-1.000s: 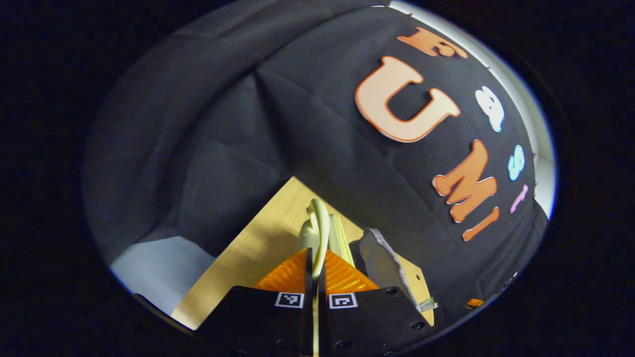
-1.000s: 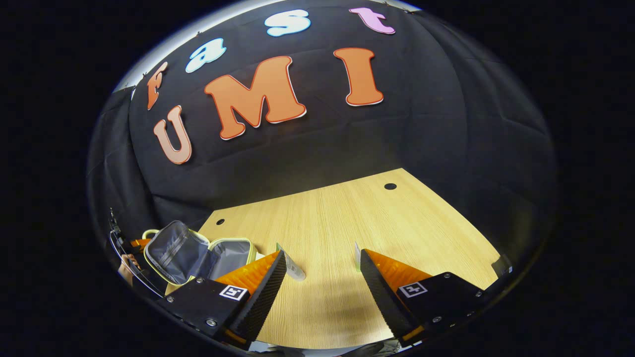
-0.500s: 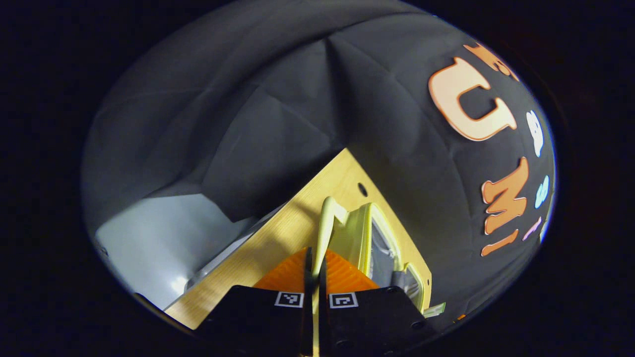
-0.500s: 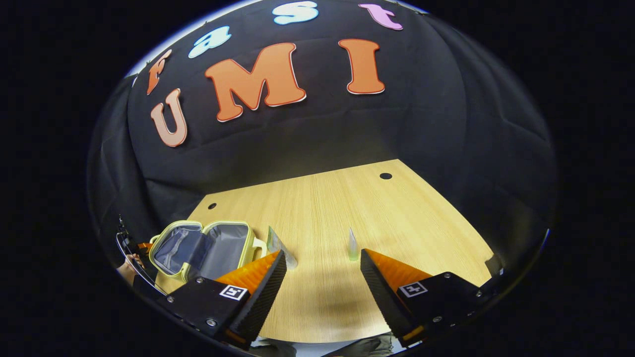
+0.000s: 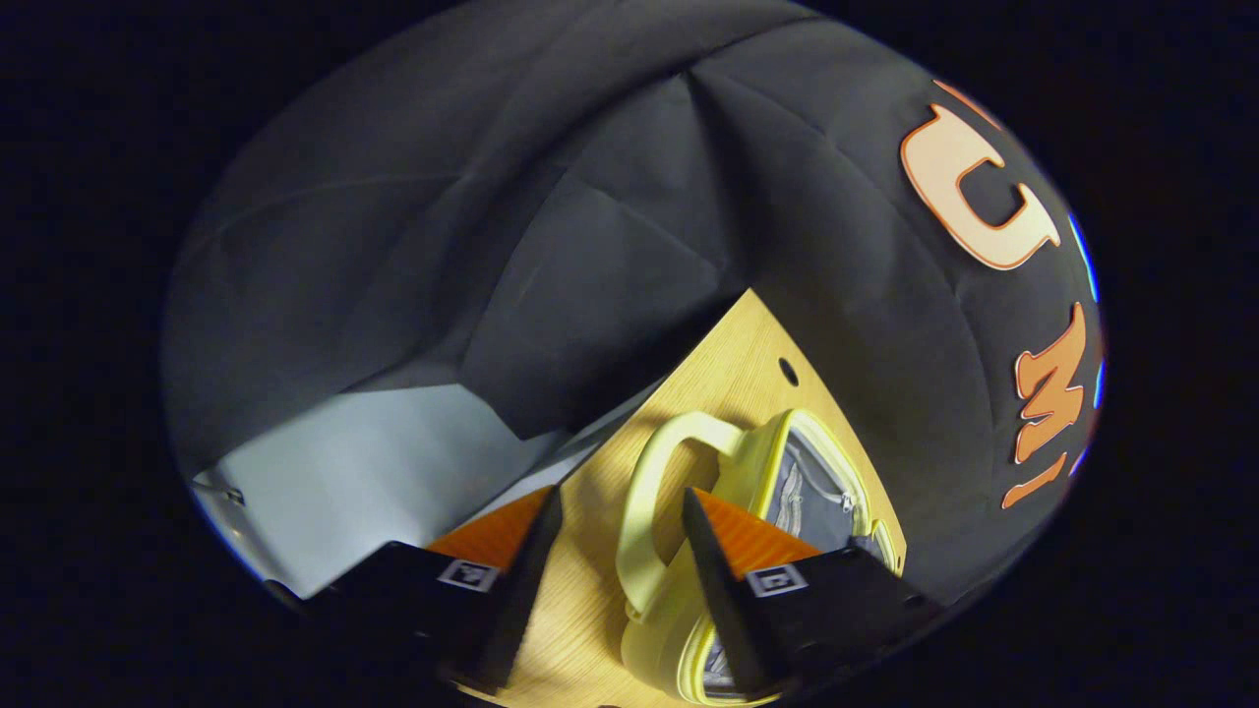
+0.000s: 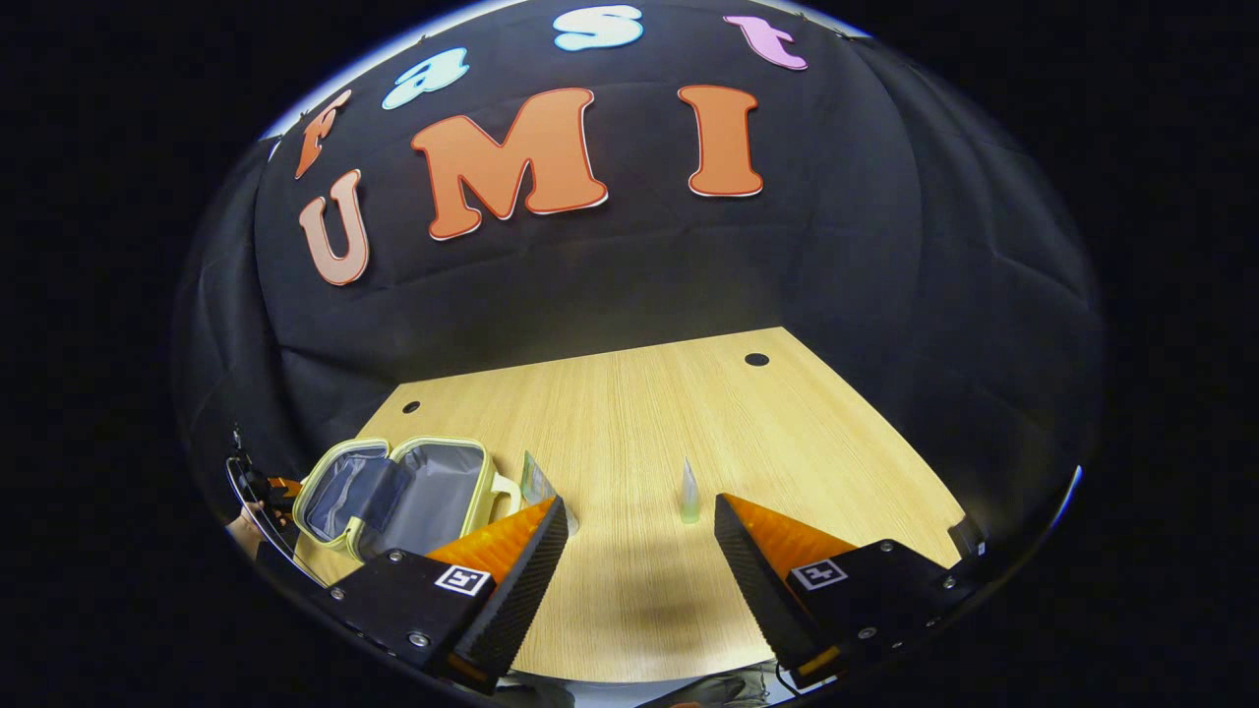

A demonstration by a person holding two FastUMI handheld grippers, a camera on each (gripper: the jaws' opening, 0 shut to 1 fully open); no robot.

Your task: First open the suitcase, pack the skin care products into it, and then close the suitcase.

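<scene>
While the suitcase [image 6: 393, 492] lay open on the tabletop [image 6: 639, 433] at eight o'clock in the right gripper view, the left tongs [image 5: 615, 551] stood spread around its handle [image 5: 644, 521], and the right tongs [image 6: 639, 551] gaped near two tubes [image 6: 689, 492].

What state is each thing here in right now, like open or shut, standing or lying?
Suitcase: open, both halves lying flat on the table, grey lining up.
Suitcase handle: free, between the open left gripper fingers, not pinched.
Small green tube: standing upright on the table.
Second tube: beside the suitcase, partly hidden, pose unclear.
Right gripper: open, holding nothing.
</scene>
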